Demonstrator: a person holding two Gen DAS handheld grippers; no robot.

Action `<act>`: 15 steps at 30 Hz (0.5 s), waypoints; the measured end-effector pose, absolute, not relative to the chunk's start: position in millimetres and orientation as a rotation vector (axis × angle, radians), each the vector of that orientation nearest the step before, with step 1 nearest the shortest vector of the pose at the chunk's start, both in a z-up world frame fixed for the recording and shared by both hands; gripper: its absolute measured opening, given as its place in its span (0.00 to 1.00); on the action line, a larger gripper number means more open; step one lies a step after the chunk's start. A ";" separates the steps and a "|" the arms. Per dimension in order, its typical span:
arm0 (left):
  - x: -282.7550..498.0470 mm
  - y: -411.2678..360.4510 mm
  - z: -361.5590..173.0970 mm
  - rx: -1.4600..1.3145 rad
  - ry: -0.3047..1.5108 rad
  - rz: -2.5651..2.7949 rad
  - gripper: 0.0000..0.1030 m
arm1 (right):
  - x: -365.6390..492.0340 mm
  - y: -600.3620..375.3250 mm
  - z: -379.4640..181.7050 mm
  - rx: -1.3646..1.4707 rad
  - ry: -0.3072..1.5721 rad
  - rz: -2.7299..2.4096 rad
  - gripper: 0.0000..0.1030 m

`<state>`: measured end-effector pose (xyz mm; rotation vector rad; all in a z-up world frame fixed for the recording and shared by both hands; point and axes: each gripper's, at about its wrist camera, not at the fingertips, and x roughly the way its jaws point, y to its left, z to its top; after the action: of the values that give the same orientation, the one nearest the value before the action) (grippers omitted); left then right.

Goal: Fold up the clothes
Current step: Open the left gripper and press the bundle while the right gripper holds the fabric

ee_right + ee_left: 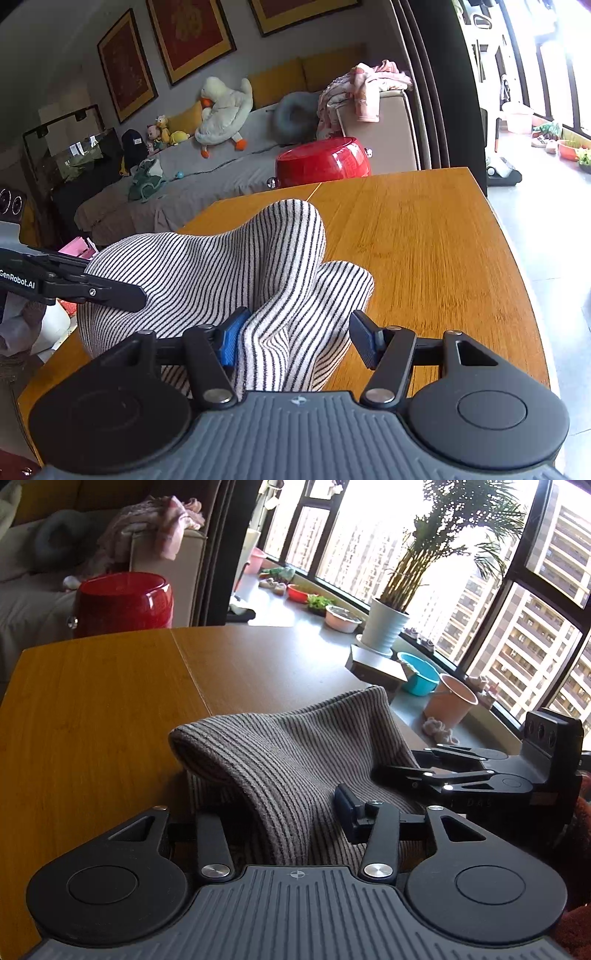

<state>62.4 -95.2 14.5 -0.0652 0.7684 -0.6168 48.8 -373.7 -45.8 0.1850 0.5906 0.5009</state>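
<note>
A striped knit garment lies bunched on the wooden table, near its front edge. My left gripper is open, its jaws wide apart with a fold of the garment lying between them; its left finger is hidden under cloth. In the right wrist view the same garment is heaped up. My right gripper is open, with cloth between the blue pads. Each gripper shows in the other's view: the right one beside the garment, the left one touching its left side.
A red round stool stands past the table's far edge, with a sofa behind it. A potted plant, basins and a pink bucket line the window ledge on the right. Bare table lies beyond the garment.
</note>
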 end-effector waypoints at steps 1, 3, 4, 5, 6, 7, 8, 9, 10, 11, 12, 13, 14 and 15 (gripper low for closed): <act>62.1 -96.0 16.3 -0.066 0.762 -0.619 0.42 | 47.9 -374.0 -45.6 0.189 0.590 0.504 0.54; 61.2 -98.5 22.7 -0.053 0.740 -0.634 0.40 | 45.8 -373.3 -43.7 0.190 0.585 0.513 0.44; 61.1 -100.3 26.0 -0.041 0.727 -0.642 0.40 | 44.3 -372.0 -41.5 0.183 0.578 0.521 0.40; 62.0 -102.4 29.3 -0.026 0.712 -0.648 0.40 | 41.7 -370.8 -37.4 0.174 0.568 0.529 0.32; 64.5 -104.1 31.1 -0.015 0.700 -0.646 0.39 | 38.5 -369.8 -32.3 0.164 0.554 0.539 0.24; 67.3 -105.9 32.6 -0.006 0.689 -0.643 0.39 | 36.0 -369.7 -26.3 0.163 0.541 0.550 0.21; 71.3 -107.0 32.4 0.004 0.677 -0.631 0.39 | 34.7 -370.8 -20.3 0.173 0.531 0.562 0.20; 74.7 -107.2 31.2 0.018 0.664 -0.613 0.40 | 35.0 -373.0 -15.9 0.184 0.524 0.564 0.20; 78.7 -106.6 28.9 0.047 0.642 -0.573 0.40 | 37.5 -375.1 -14.2 0.188 0.522 0.553 0.20; 81.9 -104.9 27.9 0.072 0.624 -0.534 0.40 | 42.0 -377.5 -16.8 0.194 0.532 0.537 0.20; 85.2 -99.8 28.5 0.090 0.602 -0.477 0.40 | 47.2 -380.2 -21.3 0.204 0.549 0.520 0.20; 88.7 -94.0 29.3 0.108 0.578 -0.415 0.40 | 50.4 -381.7 -24.6 0.212 0.561 0.511 0.20; 92.5 -84.6 34.0 0.104 0.554 -0.367 0.39 | 52.3 -382.5 -27.2 0.219 0.569 0.507 0.21; 95.9 -75.9 40.7 0.077 0.535 -0.353 0.39 | 54.1 -383.3 -29.8 0.226 0.578 0.503 0.25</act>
<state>95.9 -75.9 40.7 0.0771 0.5346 -0.3533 54.1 -383.3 -29.8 0.2256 0.5775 0.5028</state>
